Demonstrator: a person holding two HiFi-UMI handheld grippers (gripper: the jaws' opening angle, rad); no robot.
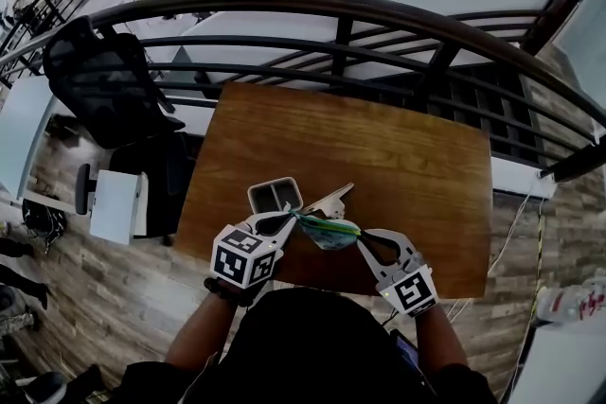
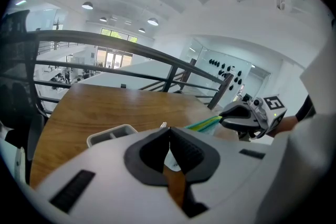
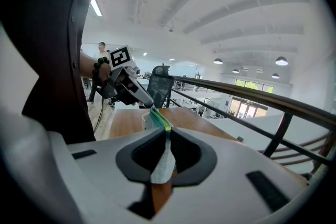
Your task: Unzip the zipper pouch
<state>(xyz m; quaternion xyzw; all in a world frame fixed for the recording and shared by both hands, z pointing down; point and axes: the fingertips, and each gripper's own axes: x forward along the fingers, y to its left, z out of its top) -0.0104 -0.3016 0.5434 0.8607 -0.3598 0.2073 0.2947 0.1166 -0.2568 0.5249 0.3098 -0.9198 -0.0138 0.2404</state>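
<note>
A teal and green zipper pouch (image 1: 328, 231) hangs in the air between my two grippers, above the near edge of the wooden table (image 1: 398, 147). My left gripper (image 1: 292, 217) is shut on a thin piece at the pouch's left end; whether that is the zipper pull I cannot tell. In the left gripper view the jaws (image 2: 168, 131) meet, and the pouch's green striped edge (image 2: 203, 123) runs off to the right gripper (image 2: 224, 117). My right gripper (image 1: 361, 240) is shut on the pouch's other end. Pale fabric (image 3: 163, 157) shows between its pads.
A grey two-compartment tray (image 1: 275, 195) stands on the table just beyond the left gripper, with a flat pale card (image 1: 329, 200) beside it. A dark metal railing (image 1: 341, 24) runs behind the table. A black office chair (image 1: 104, 80) stands at the left.
</note>
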